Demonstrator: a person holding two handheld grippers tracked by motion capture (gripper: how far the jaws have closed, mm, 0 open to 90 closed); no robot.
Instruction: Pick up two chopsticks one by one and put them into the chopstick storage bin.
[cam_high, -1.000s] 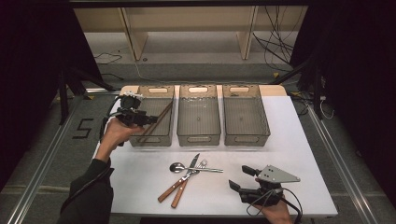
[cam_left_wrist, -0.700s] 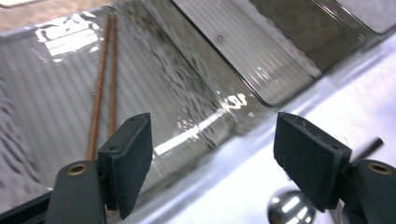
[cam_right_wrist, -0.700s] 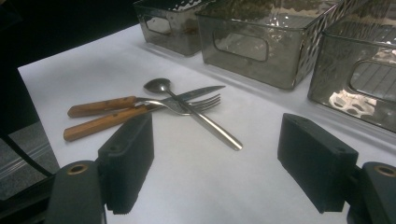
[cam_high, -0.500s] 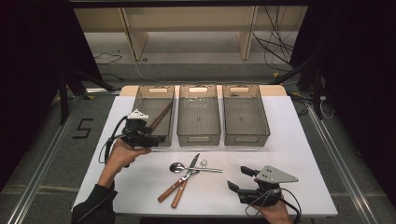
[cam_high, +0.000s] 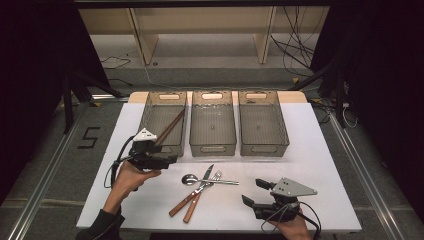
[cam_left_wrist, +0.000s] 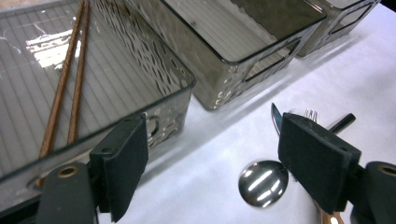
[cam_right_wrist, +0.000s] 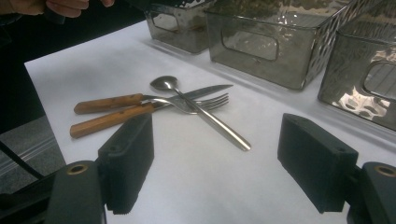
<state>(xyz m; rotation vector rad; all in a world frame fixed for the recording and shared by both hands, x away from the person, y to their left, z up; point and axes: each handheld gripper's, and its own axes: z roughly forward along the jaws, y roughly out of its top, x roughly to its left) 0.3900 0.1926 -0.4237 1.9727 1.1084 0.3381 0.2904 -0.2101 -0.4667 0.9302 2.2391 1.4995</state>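
Now we start with the white tabletop (cam_high: 310, 165), which carries three clear bins in a row at its far side. In the left bin (cam_high: 150, 125) a pair of chopsticks (cam_high: 169, 127) already lies slanted against the near wall; the middle bin (cam_high: 213, 125) and the right bin (cam_high: 262, 125) look empty. Nearer to us sits the rest of the cutlery in a crossed heap: a spoon (cam_high: 190, 179), a wooden-handled knife (cam_high: 192, 192) and a wooden-handled fork (cam_high: 200, 197).

What has just changed is on our left. A second ago the left tongs (cam_high: 170, 160) hung over the near end of the left bin; they now sit lower and nearer to us, just outside that bin's near wall. Their jaws have just been opening and stand wide with nothing between them. We judge the chopsticks are sorted and the heap comes next. The right tongs (cam_high: 252, 192) rest at the near right of the tabletop, released and empty, where they were before.

From the left tongs' view we see both chopsticks (cam_left_wrist: 70, 74) lying side by side on the ribbed bin floor, and the spoon bowl (cam_left_wrist: 262, 183) close ahead. From the right tongs' view the spoon handle (cam_right_wrist: 219, 126) crosses over the knife (cam_right_wrist: 105, 103) and fork (cam_right_wrist: 112, 119).
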